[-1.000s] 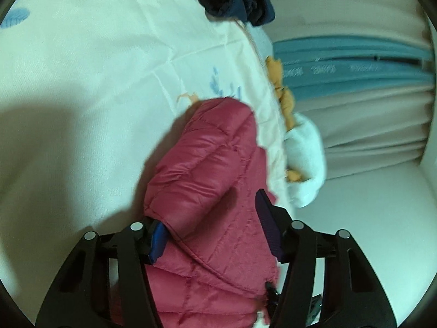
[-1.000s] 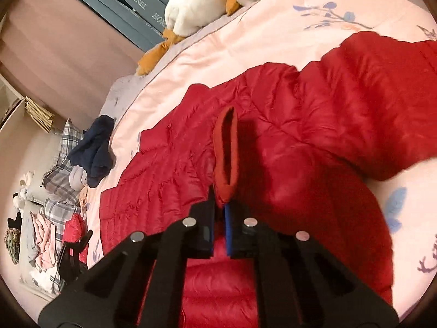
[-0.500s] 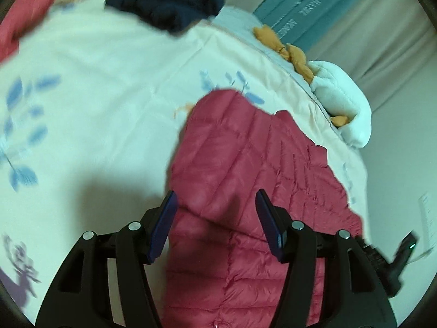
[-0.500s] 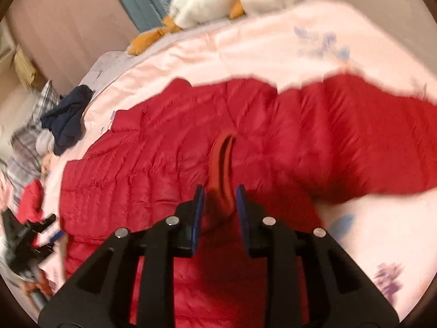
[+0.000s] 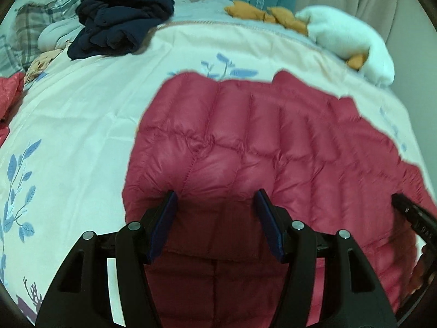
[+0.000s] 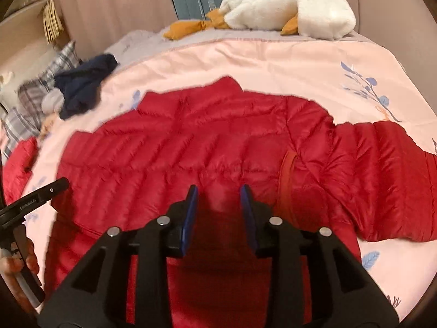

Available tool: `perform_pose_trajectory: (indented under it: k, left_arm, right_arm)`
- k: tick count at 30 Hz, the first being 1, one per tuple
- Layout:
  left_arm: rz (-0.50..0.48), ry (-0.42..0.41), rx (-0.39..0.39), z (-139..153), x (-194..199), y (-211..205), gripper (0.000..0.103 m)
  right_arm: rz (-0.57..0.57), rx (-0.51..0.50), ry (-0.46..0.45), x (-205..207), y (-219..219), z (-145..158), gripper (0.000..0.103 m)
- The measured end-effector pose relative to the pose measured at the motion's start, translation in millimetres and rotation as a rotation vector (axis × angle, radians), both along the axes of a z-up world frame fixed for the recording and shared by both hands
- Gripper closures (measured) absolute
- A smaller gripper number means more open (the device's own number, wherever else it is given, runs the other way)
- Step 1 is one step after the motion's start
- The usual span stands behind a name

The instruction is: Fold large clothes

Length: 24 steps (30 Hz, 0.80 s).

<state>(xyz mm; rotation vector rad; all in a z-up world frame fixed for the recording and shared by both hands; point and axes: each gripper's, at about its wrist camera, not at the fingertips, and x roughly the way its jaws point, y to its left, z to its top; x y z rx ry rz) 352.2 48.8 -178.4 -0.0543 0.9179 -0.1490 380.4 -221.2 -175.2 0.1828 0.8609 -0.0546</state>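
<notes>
In the left wrist view, the left gripper (image 5: 215, 205) hangs wide open and empty over the red quilted down jacket (image 5: 245, 142) spread on the bed's quilt (image 5: 82, 114). In the right wrist view, the right gripper (image 6: 218, 205) is partly open, gripping nothing, above the jacket's middle; the shell looks light, puffy and slippery, so pinching a hem or cuff edge seems best.

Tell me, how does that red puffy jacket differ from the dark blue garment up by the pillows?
The red jacket lies spread flat across the bedspread; the dark blue garment sits crumpled in a heap. The red jacket is shiny and quilted; the dark blue garment looks soft and matte. Both lie on the bed, held by neither gripper.
</notes>
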Motion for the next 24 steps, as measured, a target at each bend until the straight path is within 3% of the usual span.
perform_pose_trajectory:
  k: [5, 13, 19, 24]
  left_arm:
    - [-0.023, -0.001, 0.07, -5.2, -0.4, -9.2, 0.041]
    - [-0.018, -0.023, 0.099, 3.5, -8.6, -14.3, 0.041]
    - [-0.079, -0.115, 0.1, 27.5, -33.8, -32.1, 0.041]
    - [-0.146, -0.125, 0.126, 30.8, -38.6, -57.3, 0.041]
  right_arm:
    - [0.007, 0.004, 0.053, 3.2, -5.2, -22.1, 0.07]
    - [0.002, 0.0, 0.063, 3.0, -3.6, -24.1, 0.07]
    - [0.022, 0.001, -0.013, -13.2, 4.0, -1.0, 0.061]
    - [0.081, 0.029, -0.056, -21.5, 16.5, 11.5, 0.054]
